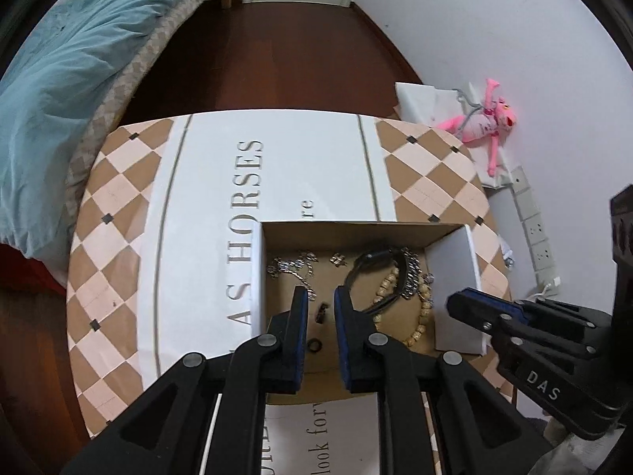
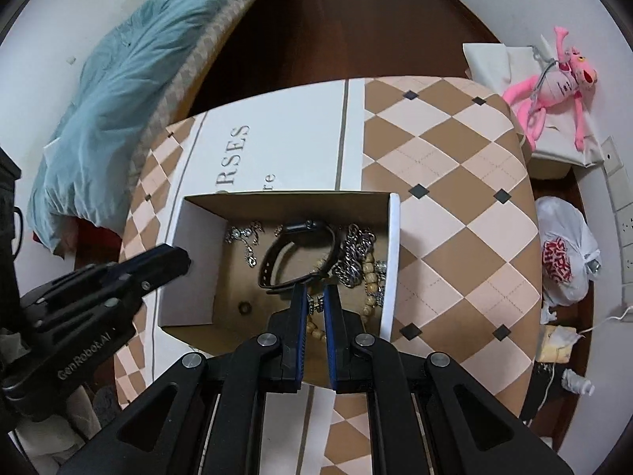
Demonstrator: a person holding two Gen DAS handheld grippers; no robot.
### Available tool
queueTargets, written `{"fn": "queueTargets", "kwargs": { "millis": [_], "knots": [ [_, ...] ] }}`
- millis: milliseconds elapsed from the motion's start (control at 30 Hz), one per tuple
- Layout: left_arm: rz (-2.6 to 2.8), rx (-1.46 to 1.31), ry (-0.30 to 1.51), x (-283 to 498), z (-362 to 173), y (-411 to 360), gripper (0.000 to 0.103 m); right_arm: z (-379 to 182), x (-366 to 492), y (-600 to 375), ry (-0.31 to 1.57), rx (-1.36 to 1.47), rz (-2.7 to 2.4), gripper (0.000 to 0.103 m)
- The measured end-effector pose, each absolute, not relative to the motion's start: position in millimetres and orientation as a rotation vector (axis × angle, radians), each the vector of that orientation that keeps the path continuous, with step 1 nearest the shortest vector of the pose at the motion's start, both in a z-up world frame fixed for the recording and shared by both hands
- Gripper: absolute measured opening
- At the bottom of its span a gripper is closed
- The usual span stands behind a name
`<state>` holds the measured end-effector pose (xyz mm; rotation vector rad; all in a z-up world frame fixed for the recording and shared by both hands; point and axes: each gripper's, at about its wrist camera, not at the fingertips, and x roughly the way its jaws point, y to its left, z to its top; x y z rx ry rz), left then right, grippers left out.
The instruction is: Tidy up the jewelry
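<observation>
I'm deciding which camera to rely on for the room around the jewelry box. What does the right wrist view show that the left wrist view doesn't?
Only the right wrist view shows a knotted white plastic bag on the floor right of the table. Only the left wrist view shows the small dark piece between the left gripper fingertips, apparently not gripped. Both show the open cardboard box, the black watch, the wooden bead bracelet, the pink plush toy and the blue duvet.
</observation>
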<state>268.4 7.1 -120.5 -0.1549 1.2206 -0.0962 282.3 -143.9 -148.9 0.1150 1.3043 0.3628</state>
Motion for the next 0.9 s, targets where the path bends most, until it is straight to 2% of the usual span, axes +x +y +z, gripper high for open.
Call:
{"fn": "queueTargets", "kwargs": {
  "millis": [33,67,100,133,167,200,267,333,367,400,433,467,533,900],
  "knots": [
    [-0.082,-0.149,1.224,269,-120,8,0.015,-149,283,-144,1.312,0.108,0.362,0.013],
    [-0.069,-0.144,1.223,271,-119,9,0.023,-148,283,-144,1.313,0.108,0.359,0.016],
    [-0.047,-0.132,1.221,272,-118,10,0.040,-146,284,-145,1.309,0.103,0.353,0.020],
    [-0.024,-0.119,1.217,273,-116,12,0.052,-144,283,-146,1.303,0.095,0.346,0.023],
    [-0.019,-0.120,1.212,272,-115,14,0.072,-143,283,-147,1.300,0.097,0.345,0.024],
    [-0.016,-0.126,1.200,272,-113,15,0.076,-141,283,-148,1.299,0.097,0.343,0.026],
    [0.002,-0.111,1.191,270,-110,18,0.076,-137,282,-148,1.283,0.073,0.323,0.028],
    [0.022,-0.089,1.187,265,-108,19,0.081,-134,280,-151,1.275,0.065,0.309,0.037],
    [0.029,-0.081,1.186,264,-107,20,0.092,-133,279,-151,1.271,0.054,0.297,0.041],
    [0.043,-0.072,1.184,261,-107,21,0.098,-131,276,-151,1.260,0.031,0.281,0.051],
    [0.054,-0.068,1.180,258,-107,23,0.098,-130,273,-151,1.248,0.002,0.261,0.063],
    [0.074,-0.055,1.174,253,-108,24,0.098,-129,271,-150,1.241,-0.021,0.242,0.069],
    [0.097,-0.041,1.168,244,-110,25,0.098,-129,265,-152,1.232,-0.055,0.203,0.095],
    [0.123,-0.056,1.135,205,-109,20,0.101,-127,227,-165,1.193,-0.102,0.094,0.097]
  ]
}}
